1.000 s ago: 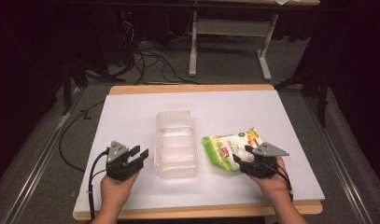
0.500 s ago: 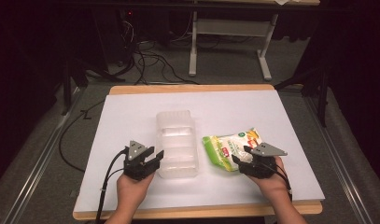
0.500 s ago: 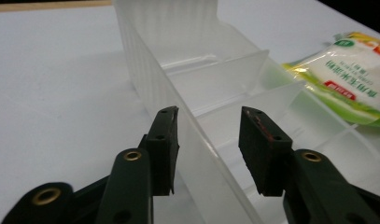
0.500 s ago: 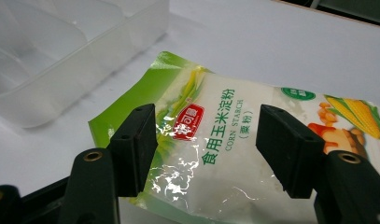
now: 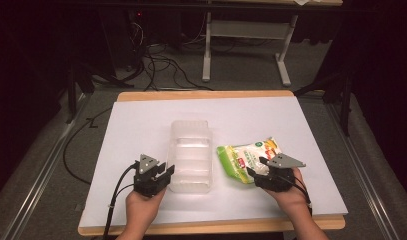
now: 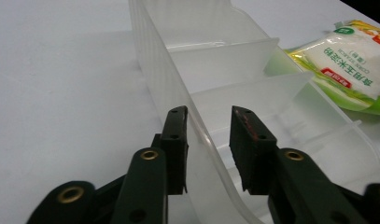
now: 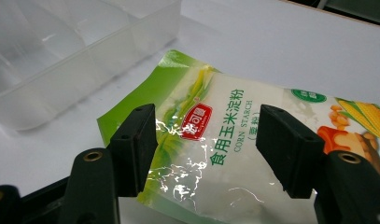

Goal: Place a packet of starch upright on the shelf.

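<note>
Straddling the near left wall of the clear rectangular plastic bin with inner dividers (image 6: 225, 88), the left tongs (image 6: 208, 128) stand with one black jaw outside the wall and the other inside; a gap shows between the inner jaw and the wall, so they are parted and not clamped. From the high view the left tongs (image 5: 152, 175) sit at the bin's (image 5: 191, 152) near left corner, held by the person's left hand (image 5: 141, 210), with a black cable trailing off the counter's near edge. The bin lies at the middle of the white-topped counter (image 5: 141, 125), its long side running away from the person.

Just right of the bin lies the green and white pouch of corn starch with a picture of corn cobs (image 7: 234, 140), flat on the counter, near but apart from the bin's right wall. The right tongs (image 7: 204, 149) hover over the pouch's near end, jaws spread wide with nothing between them. In the high view the right tongs (image 5: 273, 172) cover the pouch's (image 5: 241, 157) near right corner.
</note>
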